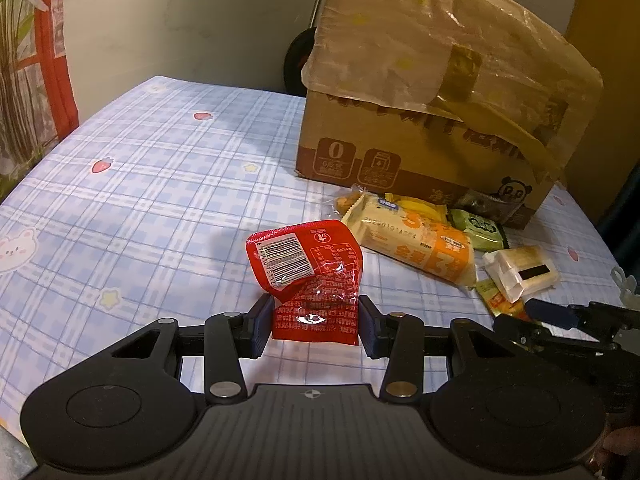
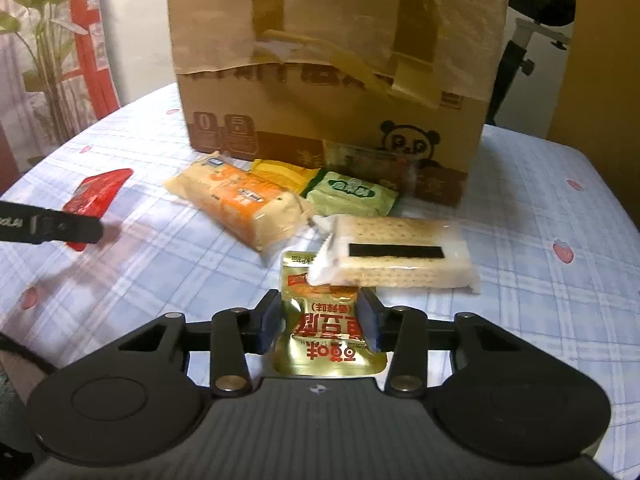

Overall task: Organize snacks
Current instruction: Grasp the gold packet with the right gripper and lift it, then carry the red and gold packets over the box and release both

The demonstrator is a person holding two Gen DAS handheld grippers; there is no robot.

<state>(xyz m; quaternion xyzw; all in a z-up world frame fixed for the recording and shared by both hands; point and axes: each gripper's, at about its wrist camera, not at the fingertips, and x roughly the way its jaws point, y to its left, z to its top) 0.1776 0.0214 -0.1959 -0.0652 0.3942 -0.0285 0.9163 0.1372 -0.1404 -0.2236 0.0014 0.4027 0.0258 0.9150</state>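
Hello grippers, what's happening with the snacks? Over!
Left gripper shut on red packet. Right gripper shut on gold packet. Cracker pack lies across the gold packet's far end. Other snacks wait by the cardboard box.

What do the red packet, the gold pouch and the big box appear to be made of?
Red packet: glossy plastic film, judging by creases and glare. Gold pouch: shiny metallic-looking foil laminate, probably. Big box: matte brown corrugated cardboard, printed, with translucent tape or film wrinkled over its top.
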